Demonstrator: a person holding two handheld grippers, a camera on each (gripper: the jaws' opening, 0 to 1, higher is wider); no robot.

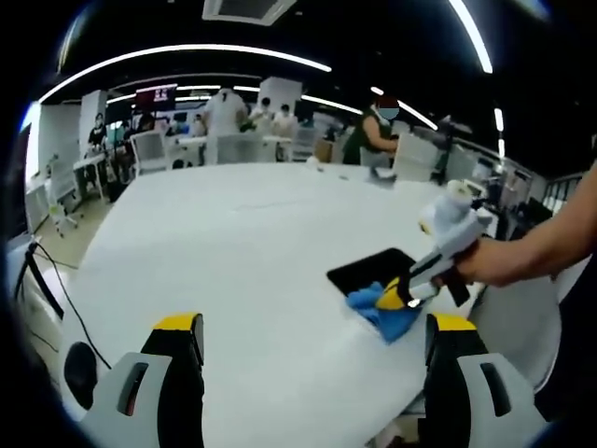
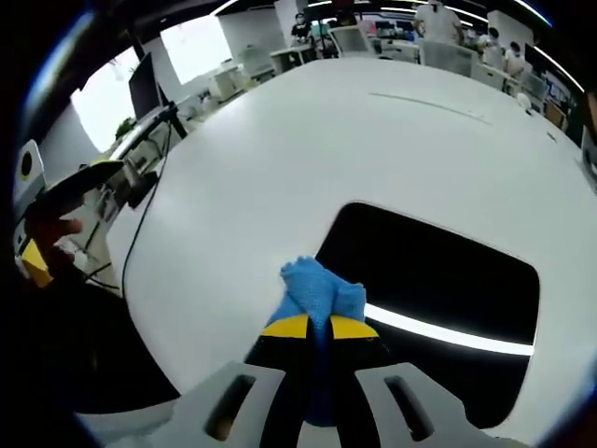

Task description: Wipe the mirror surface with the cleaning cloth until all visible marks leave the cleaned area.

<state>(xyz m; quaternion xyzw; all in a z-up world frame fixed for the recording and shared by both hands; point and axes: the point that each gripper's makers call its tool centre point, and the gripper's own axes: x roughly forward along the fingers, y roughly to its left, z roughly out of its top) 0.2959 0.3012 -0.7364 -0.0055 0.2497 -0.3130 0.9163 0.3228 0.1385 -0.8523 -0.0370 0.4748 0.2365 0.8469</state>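
While the right gripper point(image 2: 319, 327) has its yellow-tipped jaws pinched together on a bunched blue cleaning cloth point(image 2: 314, 287), the left gripper point(image 1: 312, 338) hangs above the white table point(image 1: 233, 252) with its two jaws standing wide apart and nothing between them.

Seen from the right gripper view, the cloth sticks out past the jaw tips and lies at the near edge of the mirror point(image 2: 438, 289), partly over the white table point(image 2: 280, 159) and partly over the dark glass. The mirror is a dark, round-cornered rectangle lying flat on the table, and a bright strip of ceiling light is reflected across its near part. Whether marks remain on its surface cannot be told.

From the left gripper view, the right gripper point(image 1: 410, 291) comes in from the right, held by a person's hand point(image 1: 494, 261), with the cloth point(image 1: 384, 308) pressed down at the near corner of the mirror point(image 1: 373, 269). The mirror sits close to the table's right-hand edge in that view, well apart from the left gripper's jaws.

Beyond the table's far edge stand white chairs point(image 1: 149, 149) and desks, with several people point(image 1: 373, 131) among them. Long curved ceiling lights point(image 1: 187, 58) run overhead. A black cable point(image 1: 56, 289) trails along the table's left edge in the left gripper view.
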